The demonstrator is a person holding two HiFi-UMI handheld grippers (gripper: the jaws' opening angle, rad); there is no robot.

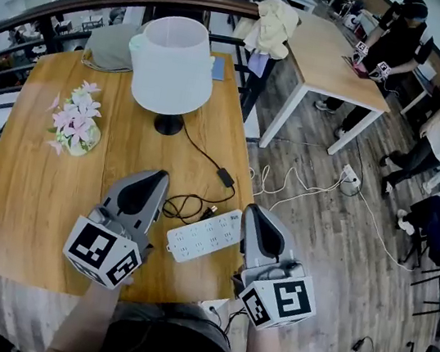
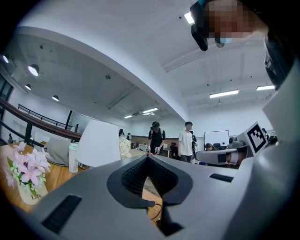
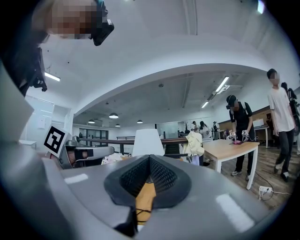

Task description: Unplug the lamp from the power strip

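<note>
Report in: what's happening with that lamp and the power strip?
Both grippers shut, empty: left gripper, right gripper flanking power strip. Untouched: lamp plug at strip's edge. Nothing blocking.

Left gripper [image 1: 157, 178] and right gripper [image 1: 253, 211]: smooth grey shells, broad at the rear and tapering to a blunt nose. Each bears a white marker cube [image 1: 102, 253] with black square patterns on its faces. Seen along the jaws, black ribbed pads [image 2: 133, 176] line a spade-shaped recess in the grey housing, flanked by rectangular slots [image 2: 61, 213]. Person: dark grey garment [image 1: 171, 329] at the waist
</note>
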